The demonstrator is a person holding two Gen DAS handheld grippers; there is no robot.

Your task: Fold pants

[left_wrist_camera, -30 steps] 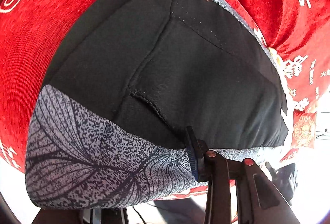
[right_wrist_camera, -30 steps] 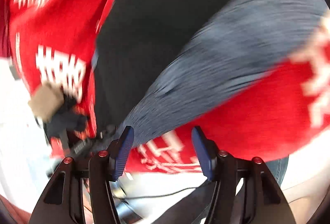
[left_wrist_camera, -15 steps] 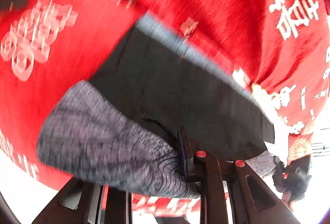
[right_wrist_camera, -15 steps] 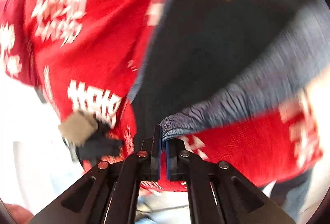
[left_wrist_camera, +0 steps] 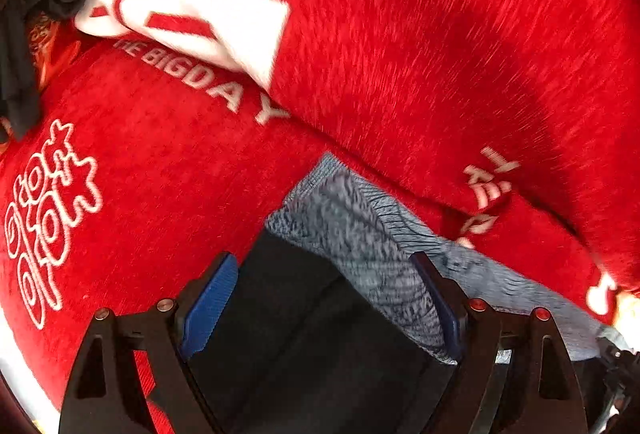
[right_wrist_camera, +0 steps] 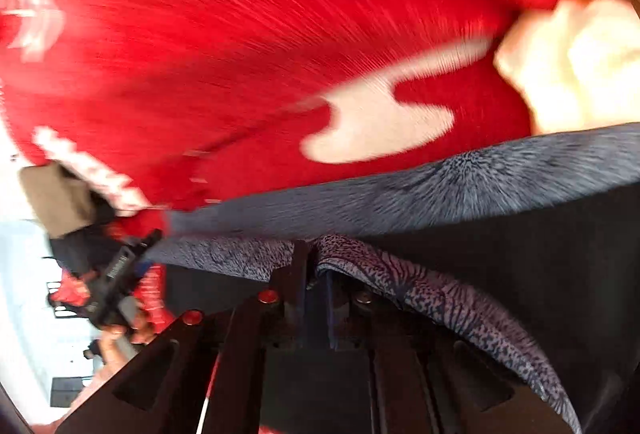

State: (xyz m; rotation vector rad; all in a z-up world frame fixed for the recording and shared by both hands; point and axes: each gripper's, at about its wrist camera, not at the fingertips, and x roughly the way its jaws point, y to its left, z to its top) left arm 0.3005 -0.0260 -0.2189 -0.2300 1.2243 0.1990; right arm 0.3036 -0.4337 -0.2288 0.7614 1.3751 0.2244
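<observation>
left hand-held gripper [left_wrist_camera: 326, 308], left wrist view: fingers spread and released over the pants [left_wrist_camera: 360, 234], whose black lining and grey leaf-print edge lie on a red cloth [left_wrist_camera: 440, 34]; "the bigday" reads in white, other characters motion-blurred. right wrist view: right hand-held gripper [right_wrist_camera: 312, 266] clenched on the pants' [right_wrist_camera: 440, 294] printed edge, its fingertips largely hidden by fabric; here the cloth's [right_wrist_camera: 240, 54] lettering is smeared, and the left hand-held gripper [right_wrist_camera: 120, 274] appears small at left.
</observation>
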